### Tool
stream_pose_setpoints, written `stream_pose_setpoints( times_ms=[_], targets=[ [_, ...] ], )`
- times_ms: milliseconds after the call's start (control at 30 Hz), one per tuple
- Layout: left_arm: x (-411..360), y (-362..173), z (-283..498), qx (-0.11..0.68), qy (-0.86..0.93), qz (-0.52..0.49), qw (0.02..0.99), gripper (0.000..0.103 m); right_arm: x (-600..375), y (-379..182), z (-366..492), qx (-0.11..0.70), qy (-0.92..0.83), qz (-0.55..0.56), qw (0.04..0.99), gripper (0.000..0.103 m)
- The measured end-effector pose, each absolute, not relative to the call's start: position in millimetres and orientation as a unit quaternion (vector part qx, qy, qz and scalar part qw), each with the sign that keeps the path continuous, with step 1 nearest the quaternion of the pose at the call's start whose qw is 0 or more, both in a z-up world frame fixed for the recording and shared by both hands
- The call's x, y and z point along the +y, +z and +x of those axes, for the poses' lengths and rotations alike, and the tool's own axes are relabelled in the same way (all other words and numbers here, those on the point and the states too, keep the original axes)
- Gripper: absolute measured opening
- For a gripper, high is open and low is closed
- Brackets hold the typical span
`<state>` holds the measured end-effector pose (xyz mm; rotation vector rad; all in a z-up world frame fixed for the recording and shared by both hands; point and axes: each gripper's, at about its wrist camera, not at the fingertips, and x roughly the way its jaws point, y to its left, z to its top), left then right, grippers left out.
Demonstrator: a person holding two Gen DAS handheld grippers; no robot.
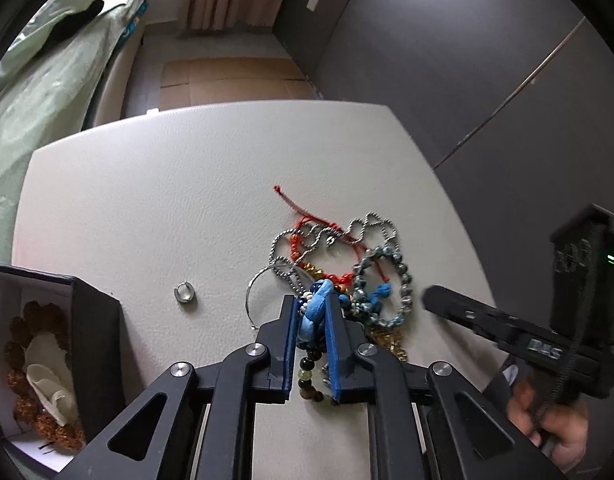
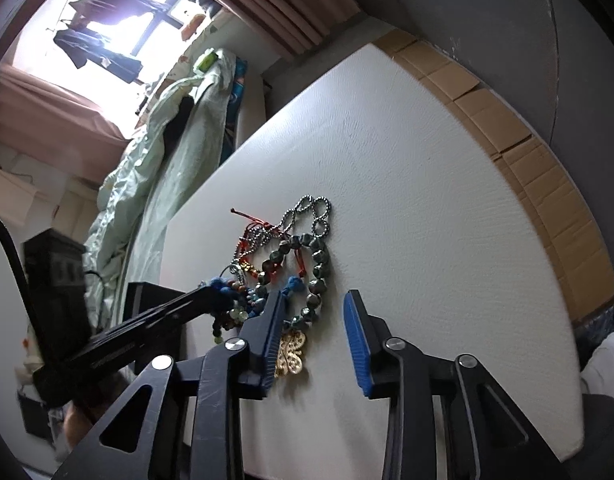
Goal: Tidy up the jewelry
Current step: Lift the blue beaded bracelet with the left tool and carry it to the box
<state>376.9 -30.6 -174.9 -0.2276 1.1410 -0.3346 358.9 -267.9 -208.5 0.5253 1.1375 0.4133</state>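
A tangled pile of jewelry lies on the white table (image 1: 147, 184): a silver ball chain (image 1: 371, 224), a red cord bracelet (image 1: 307, 216), a grey-green bead bracelet (image 1: 403, 280) and a gold piece (image 2: 291, 354). My left gripper (image 1: 313, 312) is shut on a blue-tasselled bead bracelet (image 1: 313, 308), whose dark beads hang between the fingers. My right gripper (image 2: 315, 308) is open, just in front of the pile, its left finger (image 2: 267, 320) beside the green beads (image 2: 319, 276). An open black box (image 1: 67, 320) at left holds brown beads and a white piece.
A small silver ring (image 1: 184, 292) lies on the table between the box and the pile. A thin silver hoop (image 1: 259, 284) sits at the pile's left edge. A bed with green bedding (image 1: 35, 92) and flattened cardboard (image 1: 231, 80) lie beyond the table.
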Motion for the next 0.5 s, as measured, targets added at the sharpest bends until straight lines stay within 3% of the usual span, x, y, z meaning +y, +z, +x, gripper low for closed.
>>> stream_pose_setpoints(
  times_ms=[500],
  targets=[
    [-7,-132,361,0.484,-0.157,-0.169,0.844,0.009,-217,-202,389,0.570,0.139,0.072,0.806,0.032]
  ],
)
